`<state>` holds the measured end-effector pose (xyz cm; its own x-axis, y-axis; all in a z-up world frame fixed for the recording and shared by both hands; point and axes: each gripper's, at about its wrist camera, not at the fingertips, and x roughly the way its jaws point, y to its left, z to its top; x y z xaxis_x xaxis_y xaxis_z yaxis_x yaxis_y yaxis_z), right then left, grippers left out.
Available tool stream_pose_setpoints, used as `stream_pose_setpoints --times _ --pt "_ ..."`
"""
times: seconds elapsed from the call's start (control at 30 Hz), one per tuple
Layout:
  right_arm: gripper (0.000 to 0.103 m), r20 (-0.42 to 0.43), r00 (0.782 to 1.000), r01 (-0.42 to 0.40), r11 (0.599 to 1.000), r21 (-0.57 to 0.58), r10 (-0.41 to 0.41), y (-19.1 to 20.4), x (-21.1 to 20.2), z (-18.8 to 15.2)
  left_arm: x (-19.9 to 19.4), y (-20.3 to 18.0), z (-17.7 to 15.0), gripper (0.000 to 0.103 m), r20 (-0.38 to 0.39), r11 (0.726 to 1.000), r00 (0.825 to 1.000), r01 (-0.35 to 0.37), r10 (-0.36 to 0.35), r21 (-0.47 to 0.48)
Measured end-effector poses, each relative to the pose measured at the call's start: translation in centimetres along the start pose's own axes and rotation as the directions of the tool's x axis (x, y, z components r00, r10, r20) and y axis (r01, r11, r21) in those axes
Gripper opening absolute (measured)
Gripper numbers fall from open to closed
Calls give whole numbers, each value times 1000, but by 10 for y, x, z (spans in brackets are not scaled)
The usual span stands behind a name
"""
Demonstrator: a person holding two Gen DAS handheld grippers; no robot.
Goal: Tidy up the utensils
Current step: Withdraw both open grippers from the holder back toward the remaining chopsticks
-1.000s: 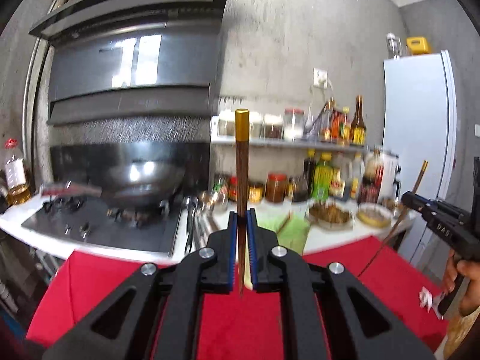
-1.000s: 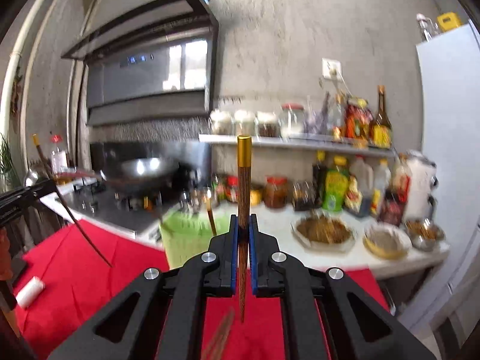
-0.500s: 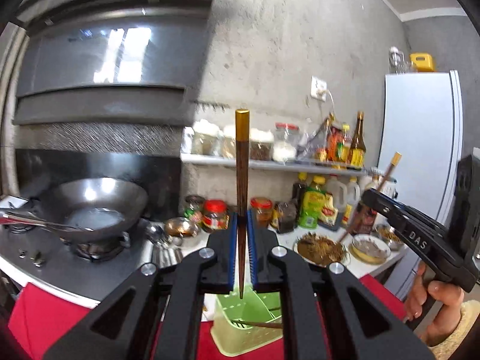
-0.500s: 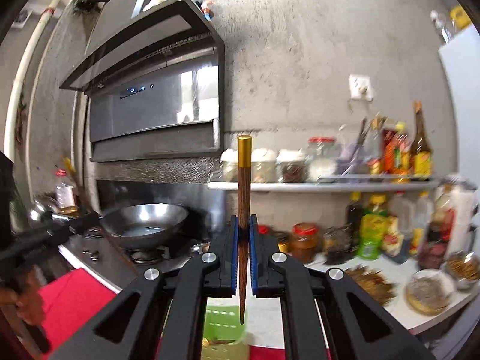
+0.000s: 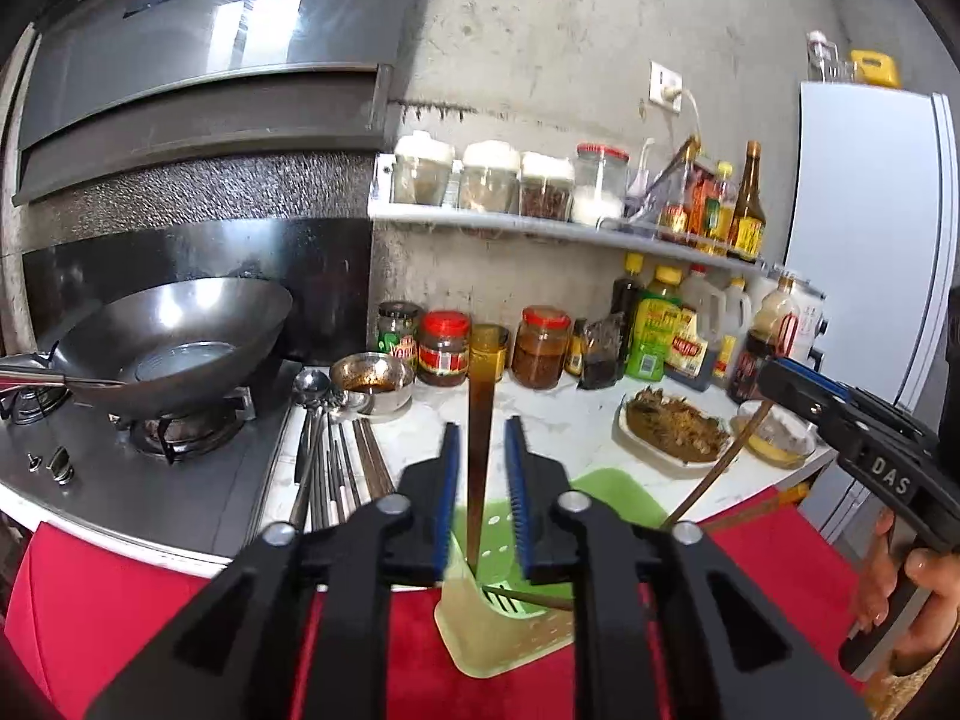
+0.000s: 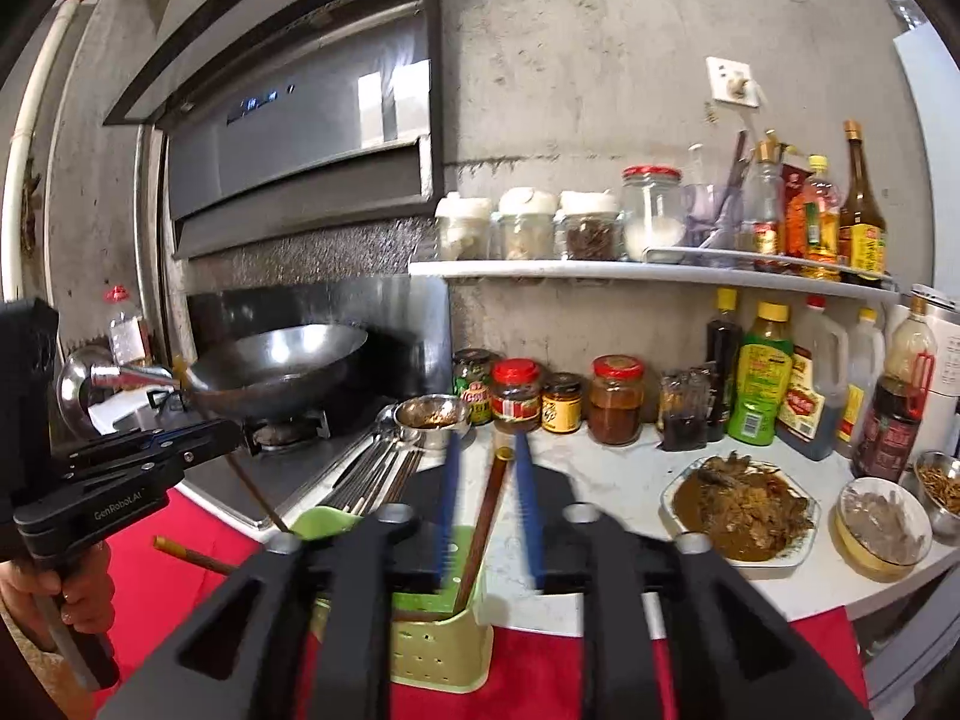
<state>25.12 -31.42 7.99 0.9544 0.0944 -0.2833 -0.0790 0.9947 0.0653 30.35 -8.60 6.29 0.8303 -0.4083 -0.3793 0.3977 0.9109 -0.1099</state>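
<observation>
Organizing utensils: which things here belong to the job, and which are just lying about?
Job: left gripper, right gripper, jaws opening around their chopsticks; green holder; utensils on counter.
Bystanders: wok, sauce jars, food plate.

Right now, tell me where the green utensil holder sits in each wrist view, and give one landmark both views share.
Left wrist: the green utensil holder sits bottom centre, behind the left gripper, on the red cloth.
Right wrist: the holder sits bottom centre, left of middle, below the right gripper.
Shared landmark: the wok on the stove.
</observation>
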Motion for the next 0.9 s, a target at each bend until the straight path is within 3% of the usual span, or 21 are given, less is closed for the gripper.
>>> stream_pose_setpoints --times 0.23,0.4,0.67,0.9 --pt "29 48 998 49 999 -2 -49 -1 -82 8 -79 -13 8 33 83 999 996 -37 34 36" --pt "31 12 998 57 998 -9 -57 8 -135 -24 -131 -16 -32 35 60 993 994 -94 90 69" --pt "31 -118 992 37 998 -48 -42 40 -189 -127 -169 -8 -131 35 -82 985 983 -159 164 69" --pt "31 -266 962 52 998 -46 -63 62 -205 -204 -182 -3 -208 35 -248 979 947 -204 202 15"
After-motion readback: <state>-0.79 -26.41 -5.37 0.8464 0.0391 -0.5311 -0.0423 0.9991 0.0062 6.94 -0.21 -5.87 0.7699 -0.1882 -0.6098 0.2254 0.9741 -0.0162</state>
